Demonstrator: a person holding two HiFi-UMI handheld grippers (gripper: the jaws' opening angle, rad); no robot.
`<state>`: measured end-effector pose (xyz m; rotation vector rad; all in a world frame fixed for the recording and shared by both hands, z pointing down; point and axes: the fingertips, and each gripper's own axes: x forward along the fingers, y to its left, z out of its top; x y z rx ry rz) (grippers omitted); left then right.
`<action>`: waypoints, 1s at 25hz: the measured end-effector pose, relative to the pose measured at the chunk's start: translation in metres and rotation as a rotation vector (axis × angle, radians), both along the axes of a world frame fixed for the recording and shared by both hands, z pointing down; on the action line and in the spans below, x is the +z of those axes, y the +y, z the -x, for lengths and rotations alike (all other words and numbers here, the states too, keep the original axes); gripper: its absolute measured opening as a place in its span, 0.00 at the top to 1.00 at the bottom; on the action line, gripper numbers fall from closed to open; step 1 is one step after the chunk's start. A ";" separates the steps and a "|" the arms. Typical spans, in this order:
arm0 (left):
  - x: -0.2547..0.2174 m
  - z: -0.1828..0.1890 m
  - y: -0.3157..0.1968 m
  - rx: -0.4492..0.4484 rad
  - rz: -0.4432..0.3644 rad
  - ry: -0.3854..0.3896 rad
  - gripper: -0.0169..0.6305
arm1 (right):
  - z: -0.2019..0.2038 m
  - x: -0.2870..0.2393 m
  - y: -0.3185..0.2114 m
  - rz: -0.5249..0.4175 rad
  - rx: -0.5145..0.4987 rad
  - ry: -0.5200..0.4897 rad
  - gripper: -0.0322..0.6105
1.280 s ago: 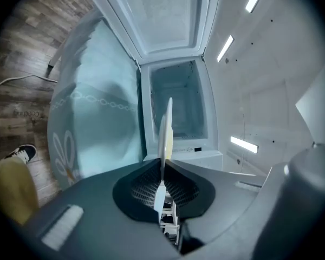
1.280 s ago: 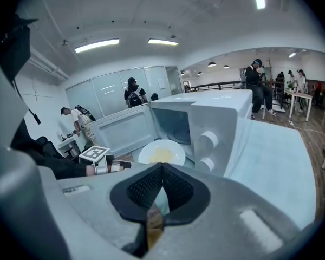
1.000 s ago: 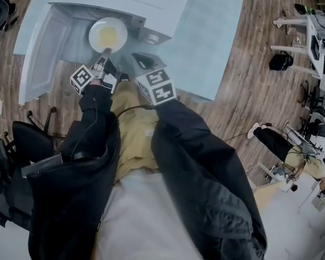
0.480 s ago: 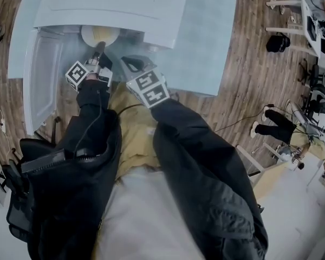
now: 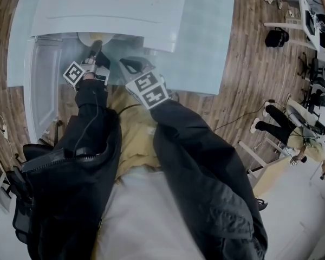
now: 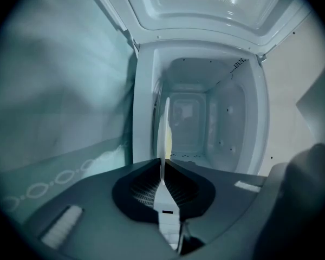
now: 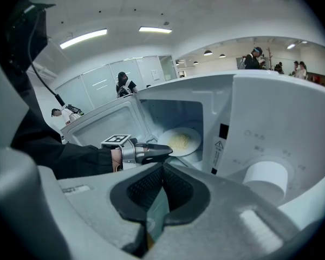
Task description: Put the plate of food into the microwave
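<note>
A white plate of yellow food [image 7: 179, 141] sits in the mouth of the white microwave [image 5: 114, 7], whose door [image 5: 40, 85] hangs open to the left. In the head view only the plate's near rim [image 5: 97, 37] shows under the microwave's top. My left gripper [image 5: 95, 46] reaches into the opening and pinches that rim. The plate stands edge-on [image 6: 166, 129] between its jaws, which are starting to open, with the cavity [image 6: 197, 123] behind. My right gripper [image 5: 129, 64] hovers shut and empty just outside, right of the left one.
The microwave stands on a pale blue table [image 5: 206, 37], and its round knob [image 7: 265, 179] is close to my right gripper. A black chair [image 5: 21, 172] stands at my left. Seated people and desks [image 5: 309, 140] fill the right side of the wooden floor.
My left gripper has pushed the plate forward from in front of the opening into the microwave, so the top now hides most of it. The right gripper has hardly moved.
</note>
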<state>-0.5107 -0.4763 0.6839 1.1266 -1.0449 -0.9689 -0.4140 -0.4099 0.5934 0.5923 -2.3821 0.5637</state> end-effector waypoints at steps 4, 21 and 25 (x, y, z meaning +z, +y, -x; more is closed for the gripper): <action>-0.002 0.004 -0.006 -0.020 -0.010 0.012 0.94 | -0.004 -0.003 0.001 0.018 0.019 0.006 0.95; -0.040 -0.013 0.048 -0.037 -0.004 -0.284 0.94 | -0.017 -0.032 0.029 -0.060 -0.096 -0.066 0.95; -0.078 -0.034 0.067 -0.001 -0.026 -0.454 0.98 | -0.033 -0.062 0.034 -0.142 -0.084 -0.118 0.95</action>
